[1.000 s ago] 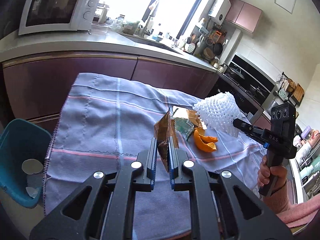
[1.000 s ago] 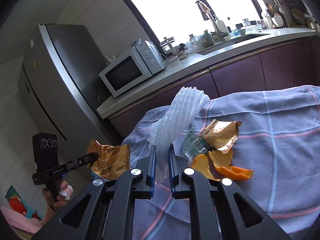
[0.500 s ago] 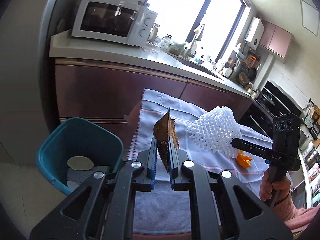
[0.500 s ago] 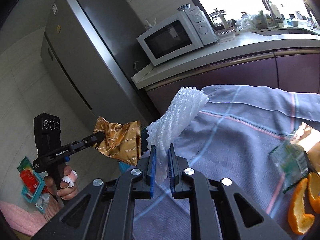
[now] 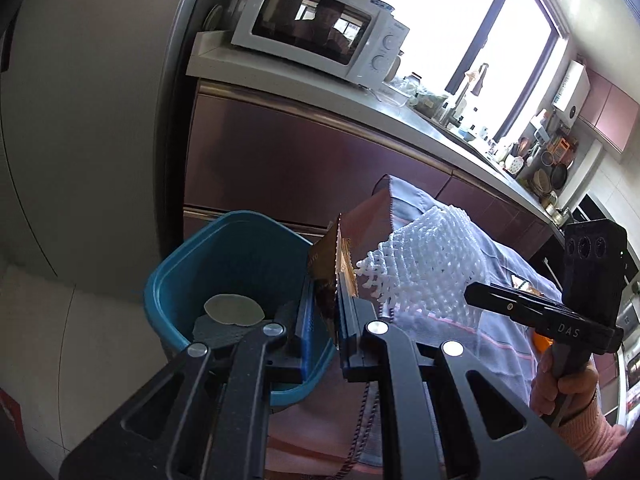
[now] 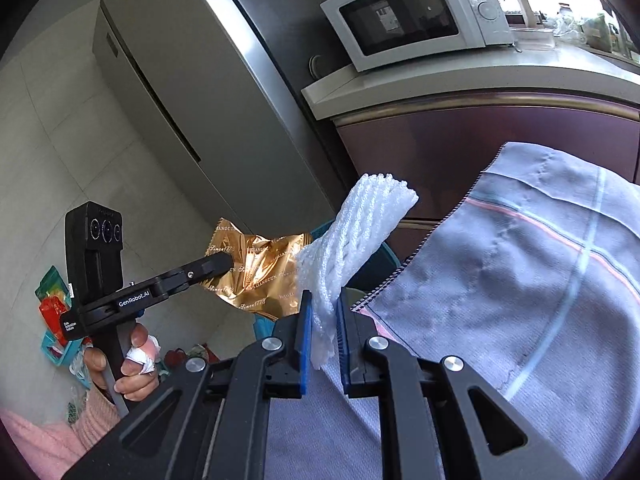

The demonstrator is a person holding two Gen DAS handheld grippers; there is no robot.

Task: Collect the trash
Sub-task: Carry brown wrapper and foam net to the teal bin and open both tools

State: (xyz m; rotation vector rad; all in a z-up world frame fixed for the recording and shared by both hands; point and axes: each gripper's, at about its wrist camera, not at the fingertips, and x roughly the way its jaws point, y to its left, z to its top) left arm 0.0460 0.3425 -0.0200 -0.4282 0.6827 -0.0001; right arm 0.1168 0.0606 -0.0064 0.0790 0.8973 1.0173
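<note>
In the left wrist view my left gripper [image 5: 325, 300] is shut on a gold foil wrapper [image 5: 326, 264], which stands upright over the right rim of a teal bin [image 5: 224, 248]. A pale round scrap [image 5: 233, 309] lies inside the bin. Just to the right, my right gripper [image 5: 474, 294] holds a white foam fruit net [image 5: 424, 276] above the table's left end. The right wrist view shows the right gripper [image 6: 322, 304] shut on the foam net [image 6: 360, 236]. The left gripper [image 6: 224, 262] holds the gold wrapper [image 6: 260, 272] beside it, and the bin [image 6: 380, 266] is mostly hidden behind both.
A grey-blue checked cloth [image 6: 520, 280] covers the table on the right, with orange peel [image 5: 540, 340] further along it. A steel fridge [image 6: 192, 100], a white microwave [image 5: 320, 36] and dark red cabinets [image 5: 300, 160] stand behind the bin. Colourful packets [image 6: 52, 308] lie on the floor.
Both grippers have swung left from the middle of the table to the bin, carrying the wrapper and the foam net. The peel and other litter have dropped out of the right wrist view.
</note>
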